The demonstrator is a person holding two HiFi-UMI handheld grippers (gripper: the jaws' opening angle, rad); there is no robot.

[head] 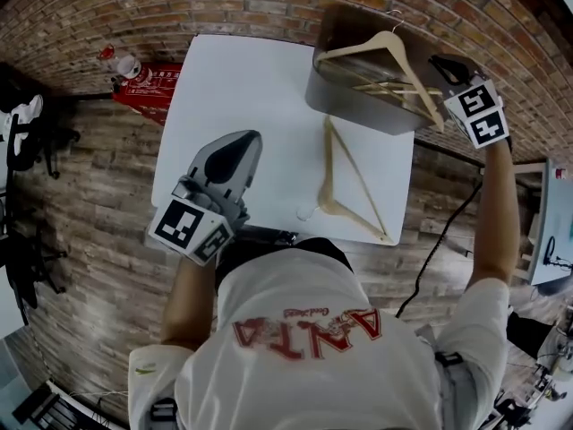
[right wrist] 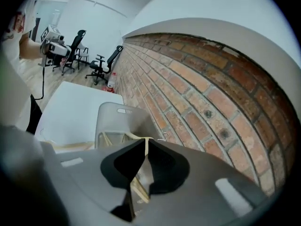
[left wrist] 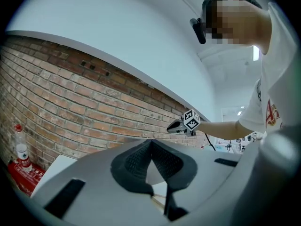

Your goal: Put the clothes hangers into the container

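With my right gripper (head: 440, 68) clamped on the hanger (head: 385, 39) above the container (head: 345, 106), I should lower it flat inside before releasing; my left gripper (head: 249, 141) rests closed and empty.

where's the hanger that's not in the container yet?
Head view: the hanger lies flat on the table's right half, just below the container, towards the person's edge.

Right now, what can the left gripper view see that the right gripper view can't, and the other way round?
Only the left gripper view: a ceiling light and the camera on the person's head. Only the right gripper view: the gray container and the wooden hanger pinched by the right gripper. Both: brick wall, white table.
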